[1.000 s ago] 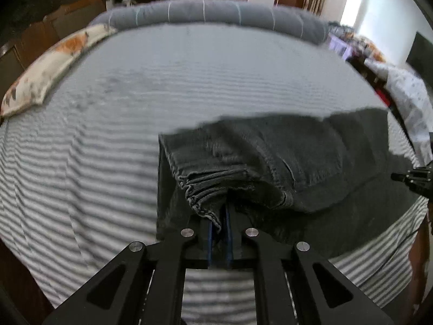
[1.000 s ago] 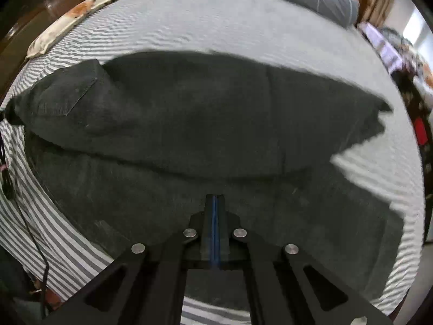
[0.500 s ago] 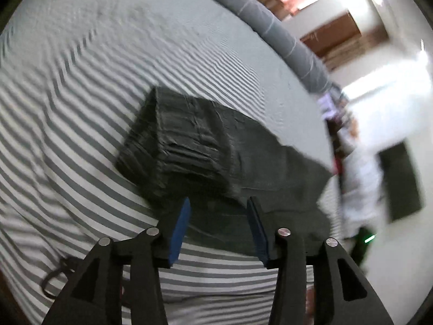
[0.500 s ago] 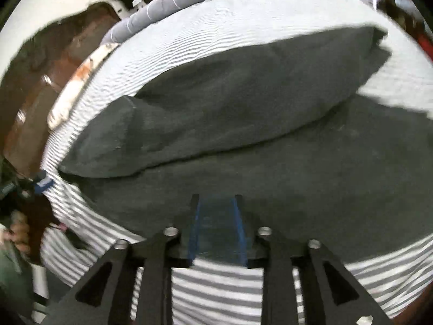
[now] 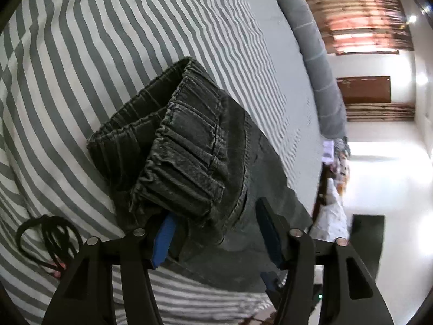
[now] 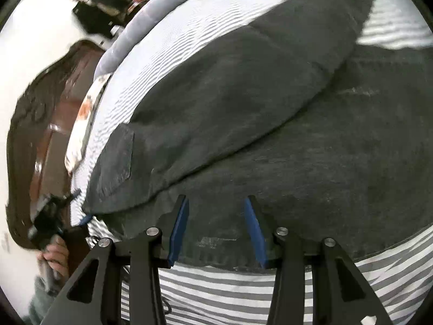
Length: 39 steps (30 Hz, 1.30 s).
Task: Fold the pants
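We held the left gripper [image 5: 213, 233] low over the near edge of the bed [image 5: 81, 54], tilted so that the striped sheet ran off diagonally in its view. Its fingers [image 5: 162, 243] stood wide apart and clamped nothing. The pants [image 5: 189, 149], dark grey and folded over on themselves, lay on the bed straight ahead of it, with the gathered elastic waistband [image 5: 184, 168] nearest the gripper. The waistband's lower edge drooped over the tip of the left finger, while the right finger stood clear beside the fabric. A coil of black cable [image 5: 46, 233] lay on the sheet just left of the gripper.

We held the right gripper [image 6: 216, 230] low at the bed's near edge as well, its fingers [image 6: 178, 227] spread apart and empty, their tips over the lower layer of the pants [image 6: 270, 135] near the hem edge. In that view the upper folded layer lay across the lower one, with a back pocket [image 6: 116, 159] showing towards the left. A patterned pillow [image 6: 84, 113] rested along the far left side of the bed, beside a dark wooden headboard [image 6: 40, 124]. A long grey bolster [image 6: 151, 19] ran along the far edge. Our left hand [image 6: 54, 252] showed at the lower left, gripping its tool.
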Each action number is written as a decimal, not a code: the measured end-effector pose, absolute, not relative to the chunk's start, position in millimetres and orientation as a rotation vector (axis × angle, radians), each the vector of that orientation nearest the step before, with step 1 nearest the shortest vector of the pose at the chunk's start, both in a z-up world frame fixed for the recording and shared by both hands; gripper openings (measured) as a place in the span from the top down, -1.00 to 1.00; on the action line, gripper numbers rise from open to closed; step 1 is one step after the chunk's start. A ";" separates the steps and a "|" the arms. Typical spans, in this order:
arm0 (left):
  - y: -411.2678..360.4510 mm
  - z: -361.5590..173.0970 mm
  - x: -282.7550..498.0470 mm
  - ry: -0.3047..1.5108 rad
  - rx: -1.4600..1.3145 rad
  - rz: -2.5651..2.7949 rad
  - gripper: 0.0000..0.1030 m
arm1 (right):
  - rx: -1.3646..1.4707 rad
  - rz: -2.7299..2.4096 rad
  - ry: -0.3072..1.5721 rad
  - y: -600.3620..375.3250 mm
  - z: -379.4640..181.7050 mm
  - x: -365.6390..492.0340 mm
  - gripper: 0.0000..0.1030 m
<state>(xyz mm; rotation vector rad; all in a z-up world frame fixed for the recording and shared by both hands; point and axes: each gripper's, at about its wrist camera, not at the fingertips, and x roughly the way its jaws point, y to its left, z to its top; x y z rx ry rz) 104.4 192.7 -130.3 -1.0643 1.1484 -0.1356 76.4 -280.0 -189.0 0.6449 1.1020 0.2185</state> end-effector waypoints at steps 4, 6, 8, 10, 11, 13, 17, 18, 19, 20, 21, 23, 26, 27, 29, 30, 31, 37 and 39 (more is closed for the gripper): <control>190.5 -119.5 106.3 1.075 -1.019 -0.099 0.70 | 0.715 0.188 1.079 -289.3 -200.5 79.7 0.19; 192.4 -105.4 106.8 1.024 -1.009 -0.100 0.71 | 0.747 0.177 1.060 -294.1 -204.4 83.0 0.19; 193.8 -89.2 108.5 0.981 -0.980 -0.103 0.71 | 0.774 0.168 1.040 -299.8 -207.5 87.3 0.19; 194.2 -72.4 110.5 0.937 -0.951 -0.114 0.71 | 0.824 0.151 1.001 -309.3 -210.9 94.0 0.19; 194.2 -68.2 113.1 0.929 -0.943 -0.118 0.71 | 0.848 0.144 0.985 -313.4 -213.0 97.6 0.19; 196.0 -62.3 117.5 0.917 -0.936 -0.119 0.71 | 0.906 0.132 0.945 -322.7 -216.3 105.1 0.19; 199.0 -66.1 126.6 0.935 -0.928 -0.105 0.71 | 1.032 0.108 0.866 -343.6 -223.9 122.6 0.20; 199.6 -68.0 127.4 0.941 -0.926 -0.098 0.71 | 1.051 0.102 0.852 -347.9 -224.6 125.2 0.20; 200.8 -71.0 128.1 0.946 -0.926 -0.089 0.71 | 1.075 0.091 0.834 -353.7 -225.5 128.4 0.21; 202.2 -72.7 126.5 0.950 -0.926 -0.083 0.71 | 1.100 0.086 0.815 -358.1 -225.3 130.5 0.21; 203.0 -75.3 125.7 0.955 -0.929 -0.081 0.71 | 1.132 0.082 0.797 -363.6 -225.9 131.9 0.21; 201.8 -77.3 126.2 0.962 -0.918 -0.073 0.71 | 1.168 0.072 0.776 -370.4 -226.1 132.3 0.21; 200.6 -81.0 126.7 0.968 -0.899 -0.064 0.71 | 1.162 0.054 0.773 -375.0 -227.3 137.2 0.30; 200.1 -81.9 127.0 0.970 -0.893 -0.061 0.71 | 1.144 0.052 0.780 -375.5 -226.3 142.1 0.44; 199.3 -83.5 127.5 0.978 -0.882 -0.054 0.71 | 1.104 0.042 0.795 -375.2 -224.2 151.9 0.65; 199.2 -84.5 128.4 0.981 -0.876 -0.052 0.71 | 1.084 0.027 0.813 -375.5 -223.5 157.2 0.78; 198.5 -85.3 130.3 0.988 -0.863 -0.053 0.71 | 1.074 0.019 0.827 -376.8 -223.7 157.7 0.83; 191.0 -74.9 153.7 0.980 -0.775 -0.074 0.71 | 0.941 0.006 0.777 -374.9 -179.0 141.3 0.89; 187.4 -65.6 160.4 0.964 -0.751 -0.116 0.71 | 0.906 0.002 0.759 -375.9 -158.3 132.7 0.89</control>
